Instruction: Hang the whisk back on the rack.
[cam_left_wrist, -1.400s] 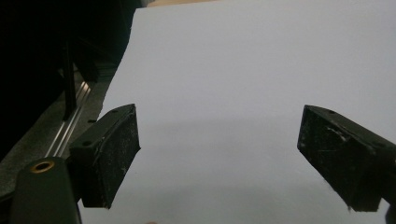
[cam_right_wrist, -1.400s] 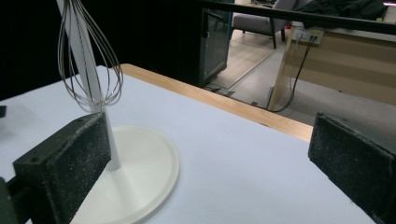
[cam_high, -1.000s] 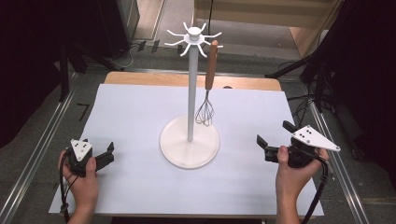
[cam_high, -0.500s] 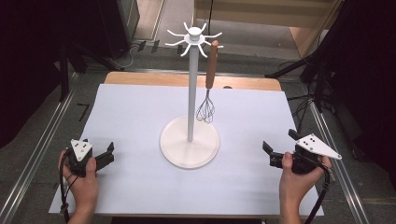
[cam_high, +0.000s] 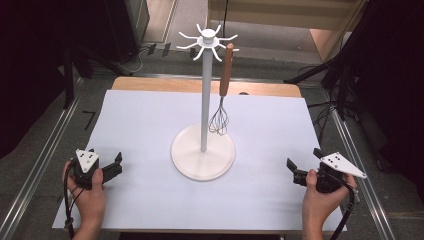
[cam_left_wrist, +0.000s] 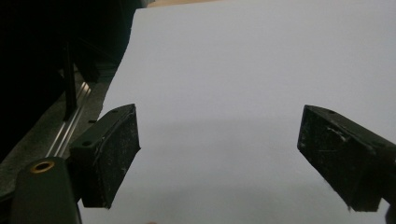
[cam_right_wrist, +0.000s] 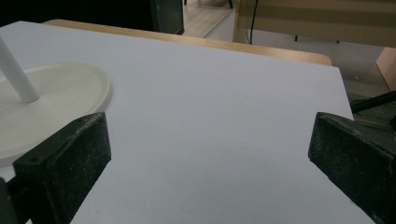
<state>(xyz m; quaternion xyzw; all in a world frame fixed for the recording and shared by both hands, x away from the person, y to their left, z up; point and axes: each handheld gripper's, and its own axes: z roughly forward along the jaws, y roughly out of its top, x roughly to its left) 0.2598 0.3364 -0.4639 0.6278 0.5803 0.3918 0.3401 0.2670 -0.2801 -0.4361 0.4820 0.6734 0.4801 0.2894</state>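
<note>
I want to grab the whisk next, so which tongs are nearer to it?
Right. The right tongs sit near the table's front right edge, below and right of the hanging whisk; the left tongs are farther off at the front left, beyond the stand.

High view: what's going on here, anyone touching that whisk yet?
Not yet. A person holds a tool in each hand at the near edge of the white-covered table. The left tool and the right tool are both open and hold nothing. The whisk hangs by its wooden handle from a hook of the white utensil stand at the middle of the table, clear of both tools.
</note>
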